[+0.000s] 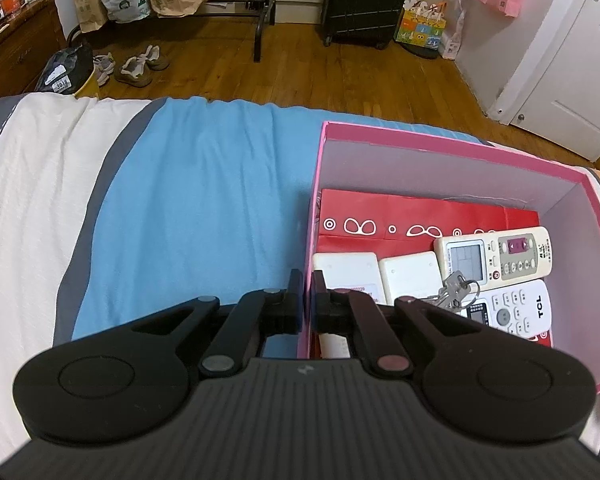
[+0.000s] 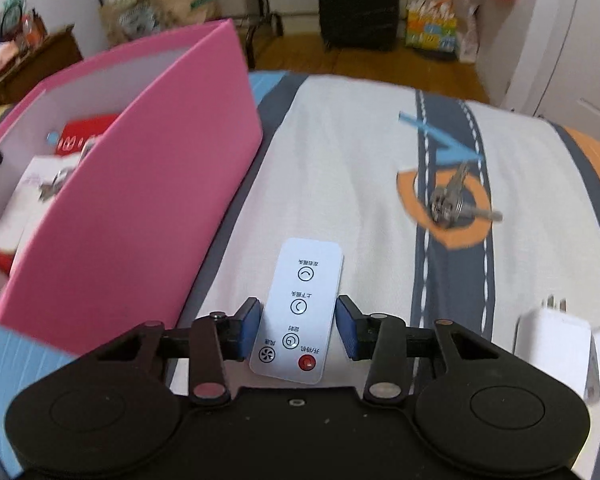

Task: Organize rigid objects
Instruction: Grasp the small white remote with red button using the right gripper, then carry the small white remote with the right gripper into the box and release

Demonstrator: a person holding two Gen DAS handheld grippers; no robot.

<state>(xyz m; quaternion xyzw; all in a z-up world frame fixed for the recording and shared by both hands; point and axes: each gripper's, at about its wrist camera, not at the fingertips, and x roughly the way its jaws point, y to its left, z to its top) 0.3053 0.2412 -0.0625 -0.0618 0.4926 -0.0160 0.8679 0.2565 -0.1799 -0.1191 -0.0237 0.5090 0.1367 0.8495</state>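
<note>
The pink box (image 1: 452, 140) sat on the bed (image 1: 188, 200), already partly filled: a red packet (image 1: 420, 216) on its floor, two white adapters (image 1: 346, 270), a beige AC remote (image 1: 500, 254), a white TCL remote (image 1: 516, 312) and a key bunch (image 1: 456, 290) on top. The left hand-held gripper (image 1: 307, 300) straddled the box's left wall near the front corner, one finger outside and one inside, jaws nearly together; it looked clenched on the wall, probably steadying the box.

In the right wrist view the right hand-held gripper (image 2: 296, 330) was released, blue pads (image 2: 249, 328) either side of a slim white fan remote (image 2: 300, 312) lying flat on the bed just beside the box (image 2: 148, 200). Pads were close to the remote's edges but not yet pressing.

Left on the bed: the fan remote, a second set of keys (image 2: 454, 200) further out on the orange patch, and a white plug adapter (image 2: 556, 348) near the right edge, partly cut off.

Judged well past halfway: five or six items boxed, three visible ones remaining. The step in hand was probably grasping the fan remote to move it into the box.
</note>
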